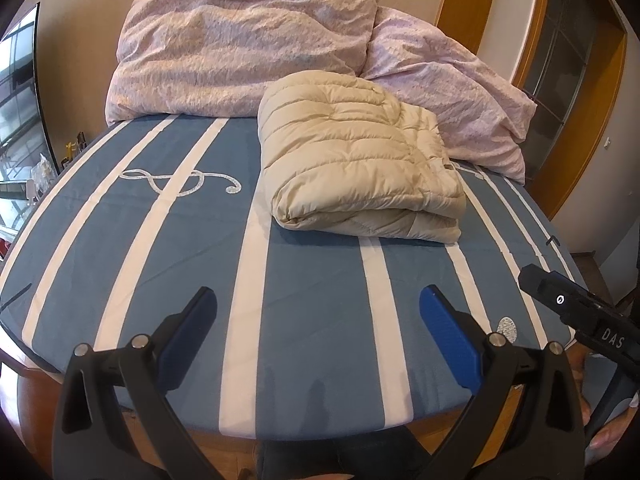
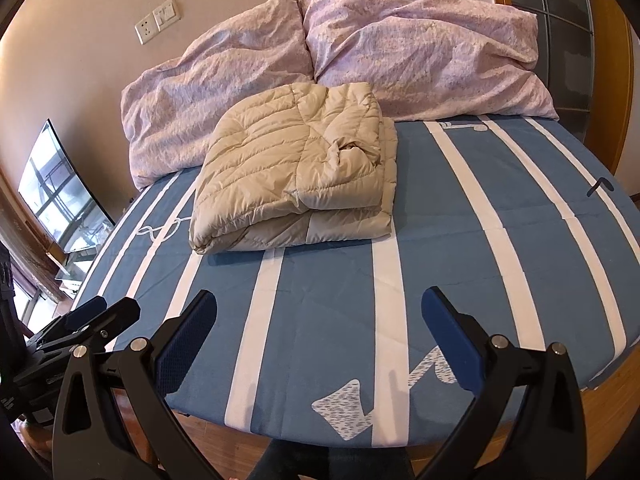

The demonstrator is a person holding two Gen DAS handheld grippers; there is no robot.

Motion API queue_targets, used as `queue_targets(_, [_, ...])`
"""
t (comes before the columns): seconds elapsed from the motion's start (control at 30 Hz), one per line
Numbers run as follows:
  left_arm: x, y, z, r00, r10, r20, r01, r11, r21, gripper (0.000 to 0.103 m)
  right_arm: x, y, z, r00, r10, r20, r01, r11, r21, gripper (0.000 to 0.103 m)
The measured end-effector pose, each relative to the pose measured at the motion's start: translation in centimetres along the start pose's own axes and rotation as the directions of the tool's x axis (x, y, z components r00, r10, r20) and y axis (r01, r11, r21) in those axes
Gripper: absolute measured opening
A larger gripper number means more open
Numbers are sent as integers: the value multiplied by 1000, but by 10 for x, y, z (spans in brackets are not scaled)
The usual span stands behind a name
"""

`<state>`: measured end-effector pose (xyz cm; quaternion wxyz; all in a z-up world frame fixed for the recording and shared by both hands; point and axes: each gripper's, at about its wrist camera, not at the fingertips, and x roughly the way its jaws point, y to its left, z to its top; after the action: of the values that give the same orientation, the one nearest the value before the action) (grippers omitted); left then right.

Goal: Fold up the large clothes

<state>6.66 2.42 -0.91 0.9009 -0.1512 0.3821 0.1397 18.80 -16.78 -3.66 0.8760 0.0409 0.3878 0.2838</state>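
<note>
A beige quilted puffer jacket (image 1: 356, 168) lies folded into a thick rectangle on the blue and white striped bed sheet (image 1: 312, 300), toward the pillows. It shows in the right wrist view too, the jacket (image 2: 296, 168) left of centre. My left gripper (image 1: 318, 304) hangs open over the near edge of the bed, well short of the jacket, holding nothing. My right gripper (image 2: 320, 308) is open as well, over the foot of the bed sheet (image 2: 460, 240), with nothing between its fingers. Each gripper appears at the edge of the other's view.
Two pink crumpled pillows (image 1: 240, 48) (image 2: 420, 52) lean against the wall behind the jacket. A wooden bed frame (image 2: 612, 400) edges the mattress. A television (image 2: 60, 188) stands at the left, and a wooden door frame (image 1: 568, 80) at the right.
</note>
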Motion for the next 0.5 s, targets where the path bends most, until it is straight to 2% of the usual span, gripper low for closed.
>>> queue_targets(0.5, [-1, -3, 0, 1000, -4, 2, 4, 1000, 4, 101, 1, 5, -1, 1000, 6, -3, -6, 1000, -9, 102])
